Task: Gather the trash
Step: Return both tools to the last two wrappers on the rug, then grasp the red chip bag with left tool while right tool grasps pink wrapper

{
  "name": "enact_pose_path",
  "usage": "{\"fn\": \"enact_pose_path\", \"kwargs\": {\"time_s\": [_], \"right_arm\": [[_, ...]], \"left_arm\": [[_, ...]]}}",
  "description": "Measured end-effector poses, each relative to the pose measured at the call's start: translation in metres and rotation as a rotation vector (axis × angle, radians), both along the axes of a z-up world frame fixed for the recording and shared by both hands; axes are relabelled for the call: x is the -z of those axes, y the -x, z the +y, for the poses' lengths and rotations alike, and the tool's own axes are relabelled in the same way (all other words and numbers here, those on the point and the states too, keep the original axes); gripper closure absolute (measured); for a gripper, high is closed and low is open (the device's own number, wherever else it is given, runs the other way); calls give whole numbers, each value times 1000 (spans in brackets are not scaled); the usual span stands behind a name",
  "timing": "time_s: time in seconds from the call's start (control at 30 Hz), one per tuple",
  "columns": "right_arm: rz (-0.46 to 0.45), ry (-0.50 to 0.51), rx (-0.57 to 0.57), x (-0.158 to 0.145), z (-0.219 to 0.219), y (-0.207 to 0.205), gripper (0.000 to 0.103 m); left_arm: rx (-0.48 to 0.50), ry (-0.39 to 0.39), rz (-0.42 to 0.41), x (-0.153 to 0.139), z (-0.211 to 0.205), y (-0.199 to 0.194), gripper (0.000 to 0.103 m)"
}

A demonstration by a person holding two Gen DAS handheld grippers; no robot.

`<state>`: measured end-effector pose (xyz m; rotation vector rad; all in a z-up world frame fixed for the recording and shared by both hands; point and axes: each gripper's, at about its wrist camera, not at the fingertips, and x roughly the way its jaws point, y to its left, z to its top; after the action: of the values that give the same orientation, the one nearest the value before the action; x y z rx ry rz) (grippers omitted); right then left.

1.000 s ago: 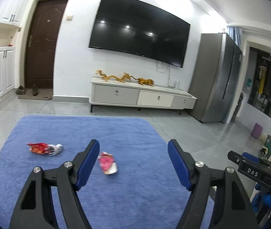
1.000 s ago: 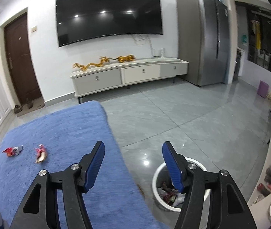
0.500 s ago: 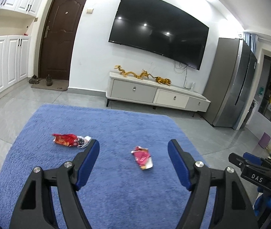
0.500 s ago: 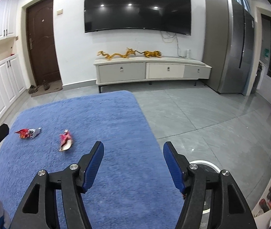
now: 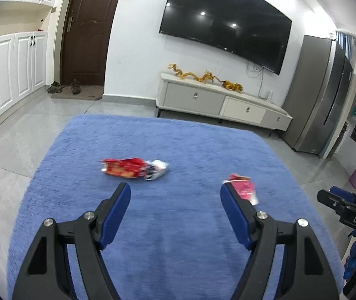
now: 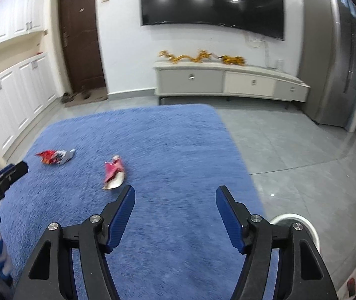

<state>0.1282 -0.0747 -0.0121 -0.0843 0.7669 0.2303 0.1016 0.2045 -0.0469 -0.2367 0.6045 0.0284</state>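
Hovering over the blue rug point(image 5: 178, 225), my left gripper point(image 5: 175, 192) and right gripper point(image 6: 175, 195) both gape, holding nothing. A red snack wrapper point(image 5: 134, 168) and a pink wrapper point(image 5: 244, 187) lie mid-rug, well apart.

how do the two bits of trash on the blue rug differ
The red wrapper is longer, lying stretched out flat with a silvery end, while the pink wrapper is shorter, folded, with a pale underside showing. The red wrapper lies nearer the white cabinets; the pink wrapper lies nearer the white bin. Both are crumpled, on the rug, untouched.
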Motion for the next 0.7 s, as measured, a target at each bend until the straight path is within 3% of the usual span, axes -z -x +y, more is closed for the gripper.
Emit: {"fn": "enact_pose_path", "kwargs": {"time_s": [0.2, 0.33, 0.7], "right_arm": [[63, -34, -126, 19, 28, -28, 38], [90, -65, -178, 30, 43, -47, 38], [152, -114, -239, 56, 71, -87, 38]], "left_arm": [[-22, -38, 66, 20, 49, -29, 30], [-15, -18, 95, 30, 70, -58, 22], [142, -102, 151, 42, 64, -130, 21]]}}
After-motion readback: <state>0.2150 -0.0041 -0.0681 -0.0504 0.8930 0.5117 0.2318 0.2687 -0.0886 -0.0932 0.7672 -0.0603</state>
